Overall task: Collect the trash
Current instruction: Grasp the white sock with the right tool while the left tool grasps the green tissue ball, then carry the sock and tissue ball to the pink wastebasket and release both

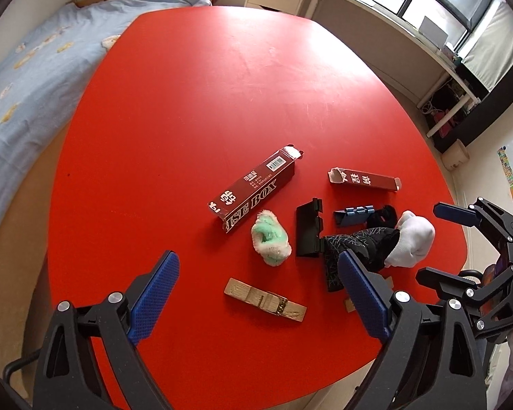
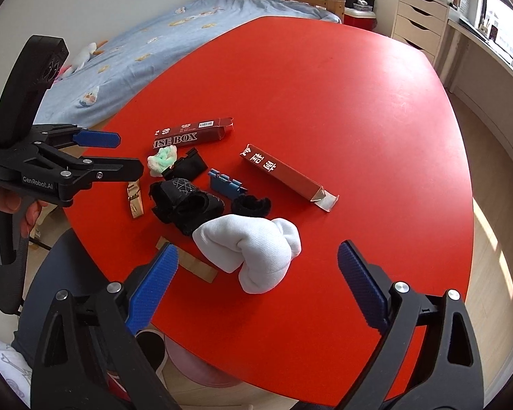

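Observation:
On the red table (image 1: 222, 85) lie two torn dark red cartons: a long one (image 1: 253, 193) (image 2: 191, 133) and a shorter one (image 1: 364, 179) (image 2: 284, 172). Around them are a fluffy green sock (image 1: 270, 239), a black folded piece (image 1: 307, 229), a blue clip (image 1: 354, 213), black socks (image 2: 184, 198), a rolled white sock (image 2: 256, 249) and a beige wooden clip (image 1: 265, 300). My left gripper (image 1: 258, 256) hangs open above the green sock and the wooden clip. My right gripper (image 2: 258, 248) hangs open over the white sock, holding nothing.
A bed with a blue cover (image 1: 27, 78) runs along the table's far left side. Drawers (image 2: 417, 30) and a desk under the window stand beyond the table. A thin brown strip (image 2: 191, 266) lies at the near table edge, with a chair seat (image 2: 61, 273) below it.

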Demonstrator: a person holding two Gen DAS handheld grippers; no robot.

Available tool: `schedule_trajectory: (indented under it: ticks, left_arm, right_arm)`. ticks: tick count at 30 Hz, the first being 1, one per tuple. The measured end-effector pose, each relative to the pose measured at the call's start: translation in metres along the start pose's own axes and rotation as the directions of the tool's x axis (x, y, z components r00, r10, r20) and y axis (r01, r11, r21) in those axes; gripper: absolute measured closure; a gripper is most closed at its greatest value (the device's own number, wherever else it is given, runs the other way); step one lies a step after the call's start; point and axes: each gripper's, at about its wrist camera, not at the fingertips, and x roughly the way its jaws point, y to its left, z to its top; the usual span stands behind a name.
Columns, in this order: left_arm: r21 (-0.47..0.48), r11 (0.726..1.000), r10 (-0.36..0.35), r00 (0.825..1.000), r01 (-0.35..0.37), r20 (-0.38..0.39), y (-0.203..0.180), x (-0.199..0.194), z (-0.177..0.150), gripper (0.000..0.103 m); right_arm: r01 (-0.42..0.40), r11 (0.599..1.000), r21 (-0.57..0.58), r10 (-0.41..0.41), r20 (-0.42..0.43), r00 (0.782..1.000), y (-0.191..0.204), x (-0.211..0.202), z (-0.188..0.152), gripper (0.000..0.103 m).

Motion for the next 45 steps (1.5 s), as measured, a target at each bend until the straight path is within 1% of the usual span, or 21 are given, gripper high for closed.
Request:
schedule_trajectory:
  ticks: [2,4,5,7,11,12,15,16,17,19,26,29,31,32,34,36,41,45]
  left_arm:
    - [-0.015,1.000,-0.013,1.000,0.013,-0.005,0.000,0.003,0.001,0.019]
    - [-0.020,1.000,-0.022,1.000,0.021,-0.007,-0.001,0.006,0.002,0.025]
    - [-0.022,1.000,-0.023,1.000,0.022,-0.008,0.000,0.007,0.002,0.026]
    - [-0.024,0.999,-0.024,1.000,0.023,-0.014,-0.001,0.010,0.003,0.033]
    - [-0.030,0.999,-0.033,0.999,0.032,-0.010,-0.001,0.012,0.003,0.037]
    - [-0.032,0.999,-0.038,0.999,0.038,-0.007,0.000,0.012,0.004,0.039]
    - [-0.030,0.998,-0.047,0.999,0.046,-0.001,-0.002,0.010,0.006,0.048]
    - [-0.032,0.998,-0.045,0.999,0.045,0.002,-0.002,0.009,0.007,0.052]
    - [-0.039,0.998,-0.045,0.999,0.045,0.005,-0.001,0.008,0.007,0.053]
    - [-0.053,0.997,-0.054,0.998,0.055,0.012,0.001,0.006,0.007,0.053]
    - [-0.057,0.997,-0.052,0.999,0.052,-0.003,0.004,0.012,0.006,0.056]
    - [-0.050,0.998,-0.042,0.999,0.041,-0.009,0.003,0.016,0.006,0.061]
    - [-0.051,0.998,-0.044,0.999,0.043,-0.011,0.003,0.016,0.008,0.068]
    - [-0.048,0.998,-0.041,0.999,0.041,-0.012,0.002,0.016,0.008,0.069]
    - [-0.040,0.998,-0.041,0.999,0.040,-0.016,0.001,0.018,0.008,0.079]
    - [-0.027,0.999,-0.038,0.999,0.038,-0.017,-0.002,0.018,0.007,0.085]
    - [-0.002,0.999,-0.043,0.999,0.043,-0.007,-0.007,0.017,0.008,0.087]
    - [0.017,0.999,-0.028,1.000,0.028,0.009,-0.013,0.013,0.009,0.087]
  right_arm:
    - [-0.007,1.000,0.002,0.007,-0.001,1.000,-0.001,0.001,-0.001,0.020]
    - [-0.016,1.000,0.008,0.017,-0.006,1.000,-0.003,0.003,-0.001,0.027]
    - [-0.020,1.000,0.009,0.020,-0.008,1.000,-0.003,0.004,-0.002,0.028]
    - [-0.024,1.000,0.009,0.024,-0.015,1.000,-0.003,0.006,-0.001,0.035]
    - [-0.035,0.999,0.015,0.035,-0.020,0.999,-0.003,0.007,-0.002,0.047]
    - [-0.036,0.999,0.016,0.037,-0.021,0.999,-0.003,0.008,-0.003,0.051]
    - [-0.038,0.999,0.015,0.038,-0.022,0.999,-0.003,0.008,-0.003,0.055]
    - [-0.038,0.999,0.014,0.038,-0.021,0.999,-0.003,0.008,-0.003,0.057]
    - [-0.038,0.999,0.015,0.038,-0.021,0.999,-0.003,0.008,-0.003,0.057]
    - [-0.038,0.999,0.016,0.039,-0.020,0.999,-0.004,0.007,-0.004,0.060]
    - [-0.039,0.999,0.022,0.039,-0.021,0.999,-0.003,0.008,-0.004,0.061]
    - [-0.039,0.999,0.022,0.039,-0.022,0.999,-0.003,0.008,-0.004,0.063]
    - [-0.036,0.999,0.021,0.036,-0.021,0.999,-0.003,0.008,-0.004,0.066]
    - [-0.035,0.999,0.021,0.036,-0.021,0.999,-0.003,0.008,-0.004,0.067]
    - [-0.037,0.999,0.022,0.037,-0.020,0.999,-0.004,0.008,-0.005,0.069]
    - [-0.035,0.999,0.025,0.036,-0.018,0.999,-0.005,0.007,-0.006,0.072]
    - [-0.030,0.999,0.037,0.030,-0.009,1.000,-0.007,0.003,-0.007,0.076]
    - [-0.023,0.999,0.050,0.023,0.001,1.000,-0.010,-0.002,-0.008,0.077]
